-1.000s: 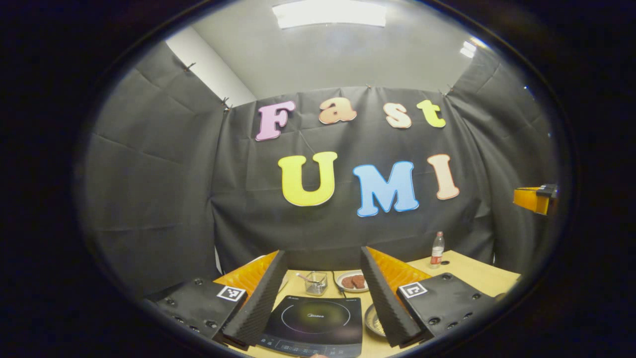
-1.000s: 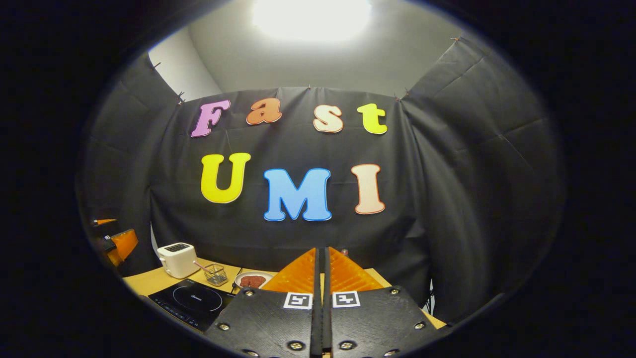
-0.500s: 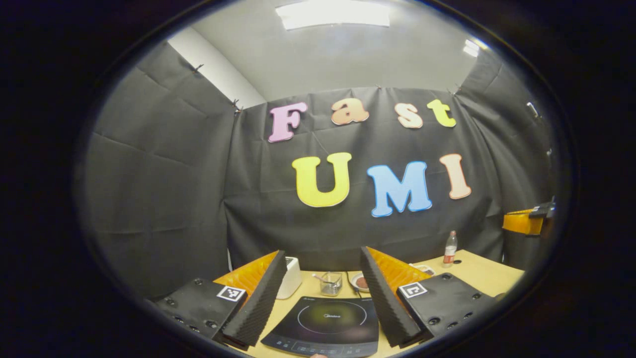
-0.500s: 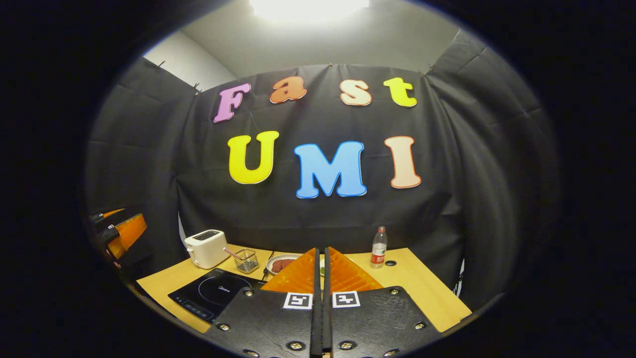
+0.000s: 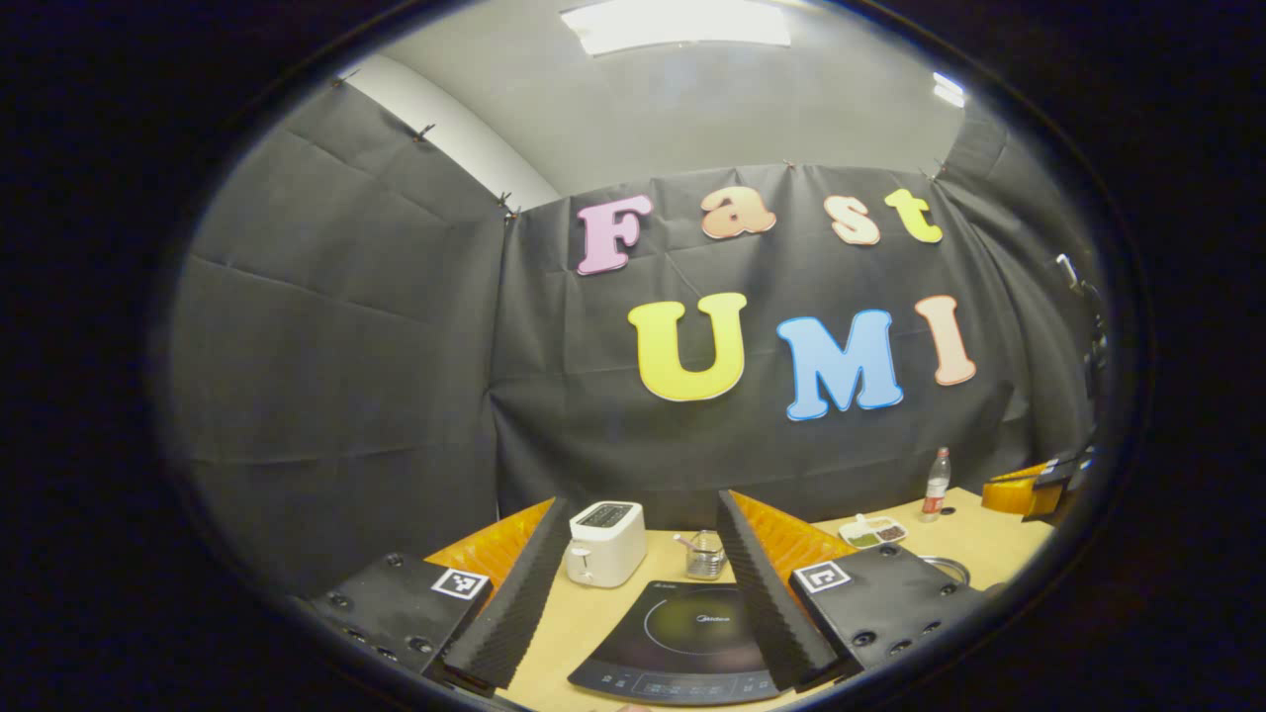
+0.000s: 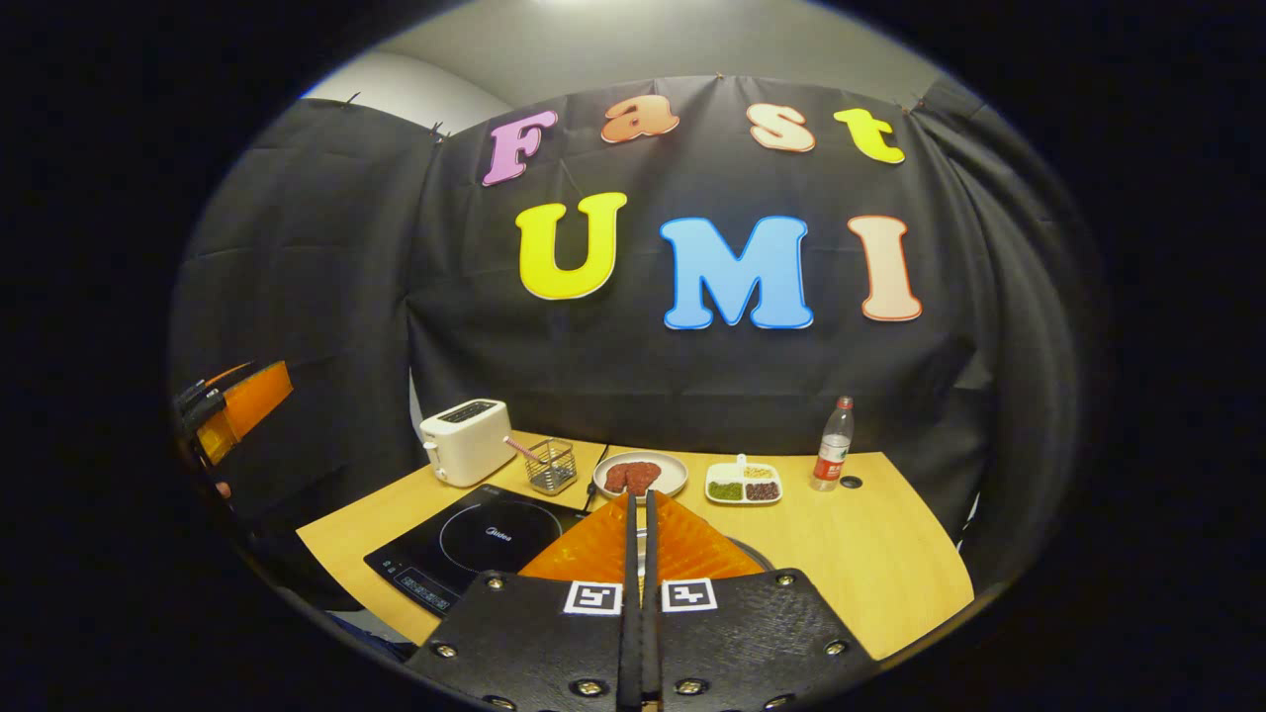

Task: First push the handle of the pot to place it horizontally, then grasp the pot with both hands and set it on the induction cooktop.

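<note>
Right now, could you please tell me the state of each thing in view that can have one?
Left gripper: open, holding nothing.
Right gripper: shut, empty.
Induction cooktop: flat on the table, nothing on it.
Toaster: upright, slots empty.
Bottle: upright, cap on.
Plate: holds brown food.
Divided dish: compartments filled.
Wire basket: upright, pink stick inside.

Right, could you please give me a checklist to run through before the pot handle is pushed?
1. Induction cooktop free of items: ok, its glass is bare.
2. Right gripper closed for pushing: ok, fingers together, holding nothing.
3. Left gripper ready to grasp: ok, fingers spread wide above the table.
4. Pot located: ok, a bit of rim peeks past the left gripper's finger.
5. Handle direction: cannot tell, it is hidden.
6. Gripper in contact with the pot: not ok, both are held above the table.
</note>
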`<move>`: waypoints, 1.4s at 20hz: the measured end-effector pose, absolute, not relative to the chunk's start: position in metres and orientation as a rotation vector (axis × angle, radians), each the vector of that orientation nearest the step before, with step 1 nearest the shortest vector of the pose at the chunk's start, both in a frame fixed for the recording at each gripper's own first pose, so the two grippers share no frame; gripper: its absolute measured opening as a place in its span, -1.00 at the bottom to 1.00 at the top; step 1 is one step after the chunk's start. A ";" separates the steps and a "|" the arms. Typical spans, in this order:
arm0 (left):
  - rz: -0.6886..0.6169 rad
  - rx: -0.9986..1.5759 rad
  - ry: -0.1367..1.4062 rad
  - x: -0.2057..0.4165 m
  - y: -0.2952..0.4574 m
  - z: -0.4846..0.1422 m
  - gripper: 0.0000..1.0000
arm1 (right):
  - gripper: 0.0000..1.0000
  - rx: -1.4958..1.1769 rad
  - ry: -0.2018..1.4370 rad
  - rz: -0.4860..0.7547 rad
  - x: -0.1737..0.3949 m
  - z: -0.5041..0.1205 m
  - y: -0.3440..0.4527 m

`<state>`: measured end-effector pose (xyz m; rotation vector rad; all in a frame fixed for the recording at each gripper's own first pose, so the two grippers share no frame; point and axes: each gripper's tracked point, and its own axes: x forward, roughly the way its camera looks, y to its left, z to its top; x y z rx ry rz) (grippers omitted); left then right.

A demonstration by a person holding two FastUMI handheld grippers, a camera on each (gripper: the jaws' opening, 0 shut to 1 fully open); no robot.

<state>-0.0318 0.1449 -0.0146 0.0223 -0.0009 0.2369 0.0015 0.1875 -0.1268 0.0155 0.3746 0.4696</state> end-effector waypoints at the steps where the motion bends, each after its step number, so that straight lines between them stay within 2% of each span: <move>1: 0.243 0.021 0.001 -0.031 0.149 -0.016 1.00 | -0.99 0.005 0.392 0.486 -0.001 -0.134 0.195; 2: 0.249 0.021 0.002 -0.031 0.154 -0.018 0.93 | -0.99 -0.007 0.408 0.501 -0.004 -0.141 0.202; 4: 0.261 0.022 0.004 -0.033 0.165 -0.020 0.93 | -0.99 -0.029 0.445 0.532 -0.009 -0.158 0.215; 5: 0.265 0.022 0.005 -0.034 0.170 -0.022 0.82 | -0.99 -0.037 0.464 0.548 -0.012 -0.166 0.222; 7: 0.275 0.017 0.010 -0.034 0.179 -0.027 0.82 | -0.99 -0.046 0.508 0.573 -0.018 -0.183 0.233; 8: 0.279 0.015 0.011 -0.033 0.184 -0.030 1.00 | -0.99 -0.047 0.535 0.589 -0.022 -0.191 0.238; 11: 0.286 0.016 0.023 -0.034 0.195 -0.037 1.00 | -0.99 -0.062 0.619 0.618 -0.033 -0.219 0.252; 12: 0.289 0.015 0.025 -0.033 0.199 -0.040 0.82 | -0.99 -0.068 0.640 0.628 -0.036 -0.225 0.257; 15: 0.295 0.007 0.032 -0.035 0.209 -0.044 0.82 | -0.99 -0.095 0.705 0.654 -0.048 -0.246 0.266; 16: 0.296 0.005 0.034 -0.033 0.211 -0.047 0.92 | -0.99 -0.104 0.729 0.662 -0.052 -0.252 0.268; 23: 0.303 -0.010 0.057 -0.031 0.225 -0.062 1.00 | -0.99 -0.160 0.904 0.692 -0.079 -0.305 0.269; 26: 0.300 -0.017 0.064 -0.029 0.228 -0.067 0.92 | -0.99 -0.206 0.963 0.691 -0.088 -0.324 0.263; 28: 0.293 -0.026 0.063 -0.026 0.229 -0.066 1.00 | -0.99 -0.231 1.010 0.678 -0.093 -0.337 0.256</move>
